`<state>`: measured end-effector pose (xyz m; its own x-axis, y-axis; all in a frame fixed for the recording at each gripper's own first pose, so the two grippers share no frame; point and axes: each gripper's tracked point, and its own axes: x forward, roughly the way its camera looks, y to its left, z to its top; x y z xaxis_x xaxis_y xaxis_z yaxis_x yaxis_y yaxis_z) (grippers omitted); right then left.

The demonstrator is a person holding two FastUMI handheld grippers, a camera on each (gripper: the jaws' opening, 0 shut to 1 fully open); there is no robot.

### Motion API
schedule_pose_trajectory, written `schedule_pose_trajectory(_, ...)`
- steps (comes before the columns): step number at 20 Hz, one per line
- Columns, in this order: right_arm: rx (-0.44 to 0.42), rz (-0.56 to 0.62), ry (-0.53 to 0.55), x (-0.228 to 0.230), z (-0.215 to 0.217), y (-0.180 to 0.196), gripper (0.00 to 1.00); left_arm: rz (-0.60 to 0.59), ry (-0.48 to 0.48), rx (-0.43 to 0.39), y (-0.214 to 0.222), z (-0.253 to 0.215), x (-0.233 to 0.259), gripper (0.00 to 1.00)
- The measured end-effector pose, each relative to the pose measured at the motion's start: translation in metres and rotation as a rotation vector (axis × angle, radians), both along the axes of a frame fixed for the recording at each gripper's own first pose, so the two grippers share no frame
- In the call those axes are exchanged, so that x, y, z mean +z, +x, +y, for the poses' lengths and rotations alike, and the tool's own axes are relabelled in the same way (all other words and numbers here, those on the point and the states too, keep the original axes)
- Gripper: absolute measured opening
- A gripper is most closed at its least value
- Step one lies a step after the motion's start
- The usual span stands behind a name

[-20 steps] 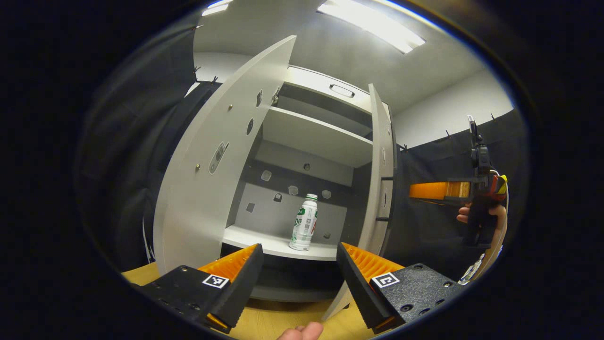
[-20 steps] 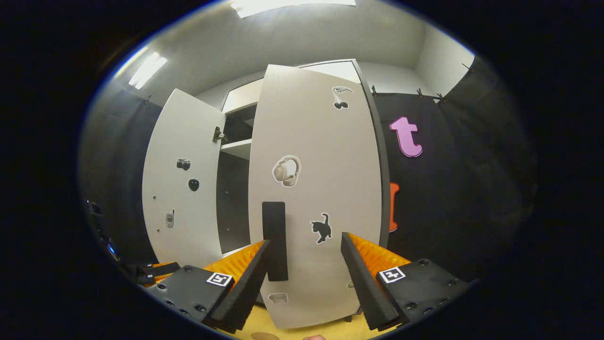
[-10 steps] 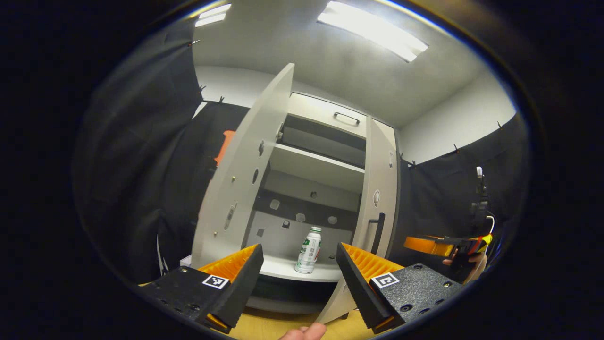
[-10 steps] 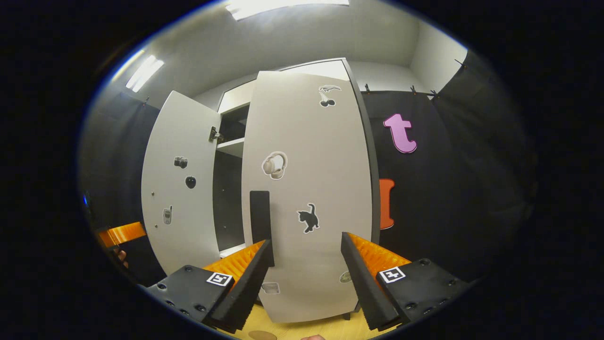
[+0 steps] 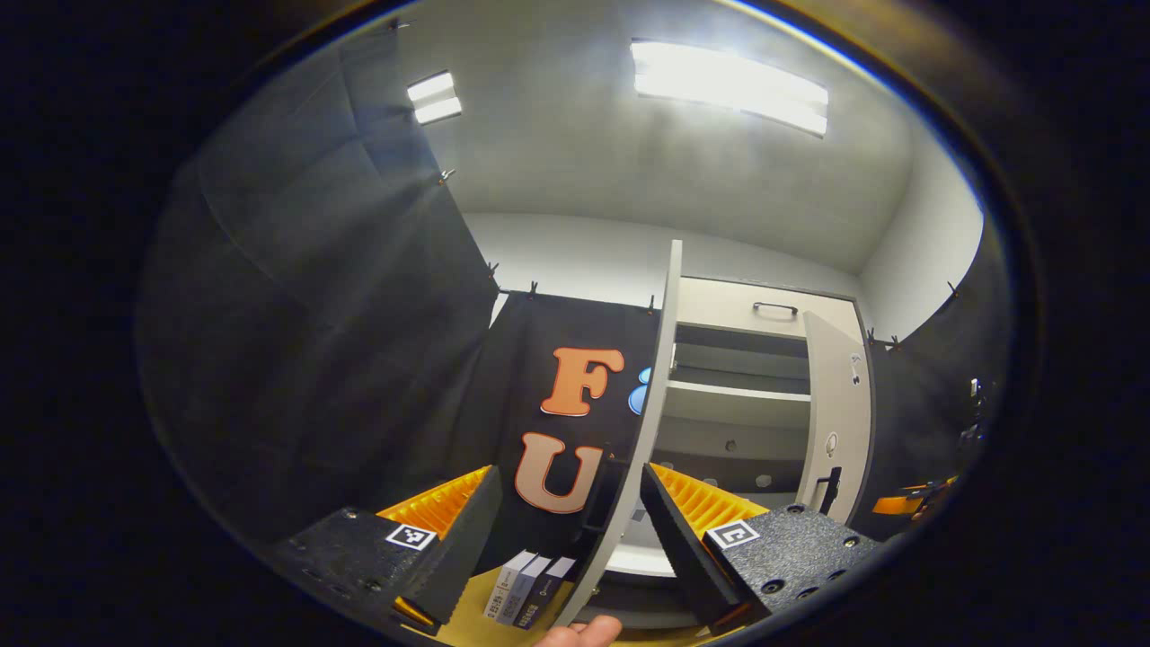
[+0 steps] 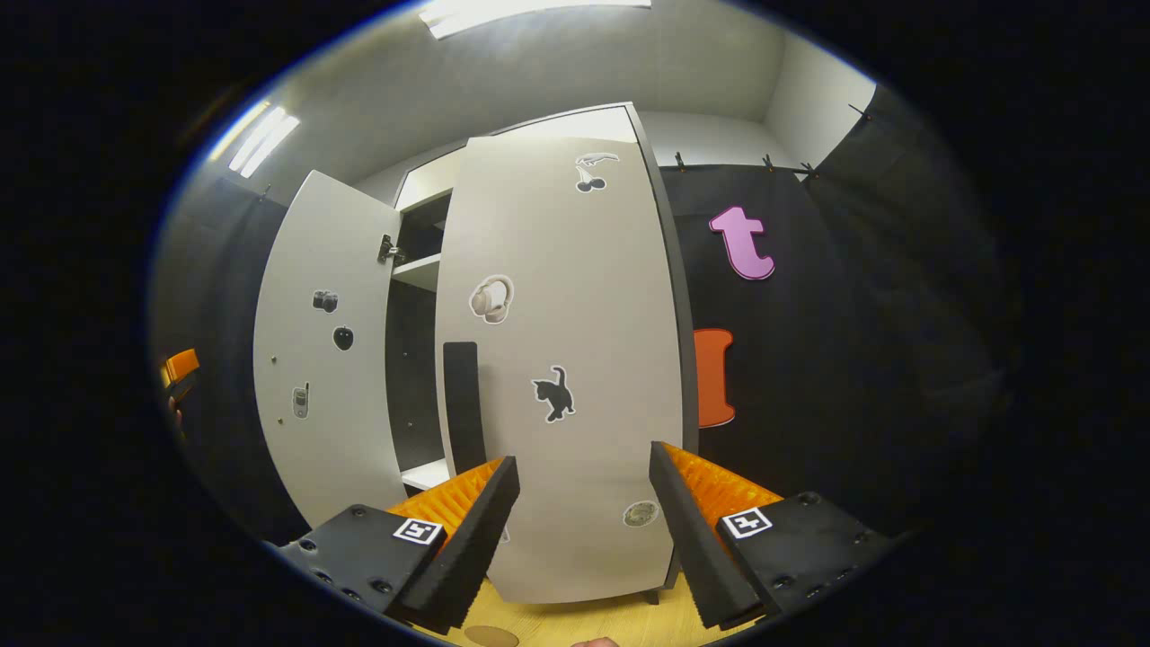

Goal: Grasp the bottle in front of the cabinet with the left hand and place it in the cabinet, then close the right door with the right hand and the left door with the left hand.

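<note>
Both jaws spread, right door (image 6: 575, 359) now nearer shut

**No words to read, only picture stickers and coded tags**

On the right door (image 6: 575, 359), no lettering: a cat sticker (image 6: 552, 394), a headphones sticker (image 6: 490, 298), a cherries sticker (image 6: 590, 182) up top. The left door (image 6: 314, 359) carries a camera sticker (image 6: 324, 300), an apple sticker (image 6: 342, 337) and a phone sticker (image 6: 300, 401). A square coded tag (image 6: 419, 530) sits on the right gripper (image 6: 582, 456), and another coded square (image 5: 411, 536) on the left gripper (image 5: 566, 472). The print on the small boxes (image 5: 526, 589) is too small to read.
</note>
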<state>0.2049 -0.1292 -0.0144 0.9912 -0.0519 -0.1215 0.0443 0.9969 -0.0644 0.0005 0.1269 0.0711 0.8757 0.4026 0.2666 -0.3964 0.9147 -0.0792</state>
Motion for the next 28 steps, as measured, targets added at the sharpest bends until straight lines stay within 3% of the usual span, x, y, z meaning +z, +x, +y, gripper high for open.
schedule_pose_trajectory(7,-0.025,-0.015,-0.010,0.003,-0.005,-0.018,0.97,0.089,0.012,0.088,0.059,0.070,-0.032,0.94)
schedule_pose_trajectory(13,-0.050,-0.050,-0.029,0.016,-0.009,-0.035,0.97,0.176,0.008,0.054,0.111,0.081,-0.064,0.94)
schedule_pose_trajectory(20,-0.064,-0.086,-0.049,0.028,-0.011,-0.048,0.97,0.179,-0.009,0.024,0.115,0.065,-0.064,0.92)
schedule_pose_trajectory(21,-0.067,-0.094,-0.051,0.030,-0.012,-0.051,0.97,0.186,-0.011,0.006,0.117,0.057,-0.065,0.87)
schedule_pose_trajectory(27,-0.070,-0.095,-0.050,0.028,-0.013,-0.062,0.97,0.224,-0.010,-0.133,0.126,0.011,-0.070,0.90)
schedule_pose_trajectory(28,-0.070,-0.090,-0.051,0.026,-0.013,-0.063,0.97,0.227,-0.009,-0.150,0.128,0.004,-0.071,0.86)
